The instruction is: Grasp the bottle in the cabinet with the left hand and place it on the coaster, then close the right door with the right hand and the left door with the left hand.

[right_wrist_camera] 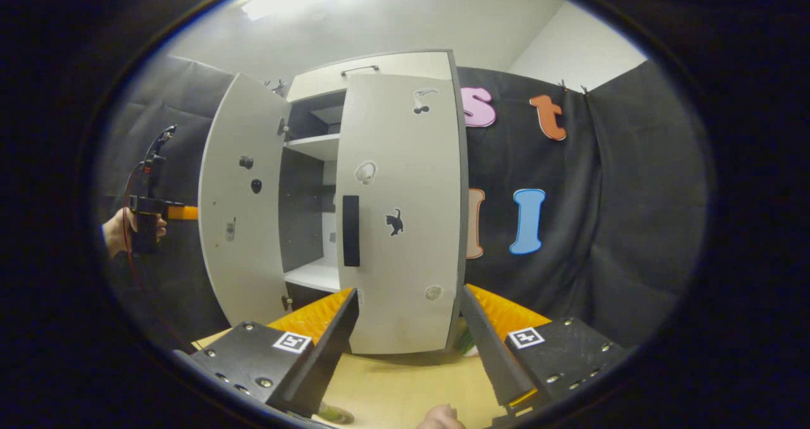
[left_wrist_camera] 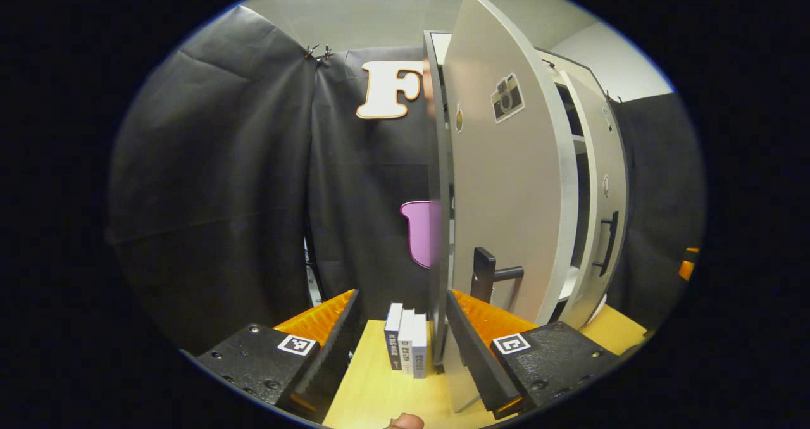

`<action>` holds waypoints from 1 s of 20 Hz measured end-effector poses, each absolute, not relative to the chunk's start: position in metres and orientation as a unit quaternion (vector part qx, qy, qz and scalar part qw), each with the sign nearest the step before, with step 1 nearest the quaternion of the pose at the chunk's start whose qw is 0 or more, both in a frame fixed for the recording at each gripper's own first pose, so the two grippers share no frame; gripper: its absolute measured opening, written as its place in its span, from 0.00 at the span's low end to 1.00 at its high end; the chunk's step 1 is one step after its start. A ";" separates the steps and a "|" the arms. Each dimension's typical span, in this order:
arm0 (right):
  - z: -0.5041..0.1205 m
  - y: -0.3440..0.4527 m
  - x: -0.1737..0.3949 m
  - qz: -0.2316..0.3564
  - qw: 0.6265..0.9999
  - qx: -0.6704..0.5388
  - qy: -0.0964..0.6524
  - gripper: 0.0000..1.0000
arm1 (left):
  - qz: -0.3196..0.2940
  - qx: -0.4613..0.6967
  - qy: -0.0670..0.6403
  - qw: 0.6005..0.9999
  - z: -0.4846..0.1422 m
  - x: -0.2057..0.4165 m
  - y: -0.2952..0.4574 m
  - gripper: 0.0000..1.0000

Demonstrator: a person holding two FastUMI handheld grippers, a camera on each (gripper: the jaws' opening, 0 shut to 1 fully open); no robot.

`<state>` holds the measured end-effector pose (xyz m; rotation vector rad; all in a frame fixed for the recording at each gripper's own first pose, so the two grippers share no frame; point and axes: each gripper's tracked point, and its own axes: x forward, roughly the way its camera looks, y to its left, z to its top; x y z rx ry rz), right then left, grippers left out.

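In the left gripper view the left gripper [left_wrist_camera: 402, 347] has its fingers spread wide with nothing between them, held low over the wooden table [left_wrist_camera: 373, 394]; just past the fingertips a short row of small books [left_wrist_camera: 406, 339] stands upright on the table beside the cabinet [left_wrist_camera: 436, 163]; the left door [left_wrist_camera: 506, 195] swings out toward the camera, its edge close to the gripper's right-hand finger, with a camera sticker [left_wrist_camera: 507, 97] high on its face and a dark handle [left_wrist_camera: 490, 274] low down; farther right the right door [left_wrist_camera: 604, 188] is nearly shut, carrying its own dark handle [left_wrist_camera: 609, 242]; a strip of white shelves shows in the gap between the two doors; whether the bottle sits on the coaster cannot be told here.

In the right gripper view the right gripper [right_wrist_camera: 408, 340] is likewise spread apart and grips nothing, hovering above the table [right_wrist_camera: 398, 391] in front of the cabinet [right_wrist_camera: 373, 68]; the right door [right_wrist_camera: 402, 207] lies almost closed, with a dark handle [right_wrist_camera: 350, 230] and a cat sticker [right_wrist_camera: 395, 221] on it; the left door [right_wrist_camera: 240, 201] stands wide open, and the shelves [right_wrist_camera: 313, 144] seen between the doors look bare; at far left a hand [right_wrist_camera: 117, 230] holds the other gripper [right_wrist_camera: 155, 214] beside the open door.
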<state>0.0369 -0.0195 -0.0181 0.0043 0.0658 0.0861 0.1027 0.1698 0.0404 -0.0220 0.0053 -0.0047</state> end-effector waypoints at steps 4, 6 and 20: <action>-0.012 -0.018 0.035 0.041 0.999 0.009 0.030 0.98 | -0.026 -0.017 0.006 1.000 0.041 0.101 0.146 0.85; -0.011 -0.016 0.035 0.047 0.998 0.016 0.035 0.93 | -0.018 0.001 -0.001 1.000 0.044 0.102 0.143 0.85; -0.006 -0.013 0.032 0.036 0.998 0.018 0.039 0.97 | -0.019 -0.019 -0.002 1.000 0.045 0.106 0.118 0.87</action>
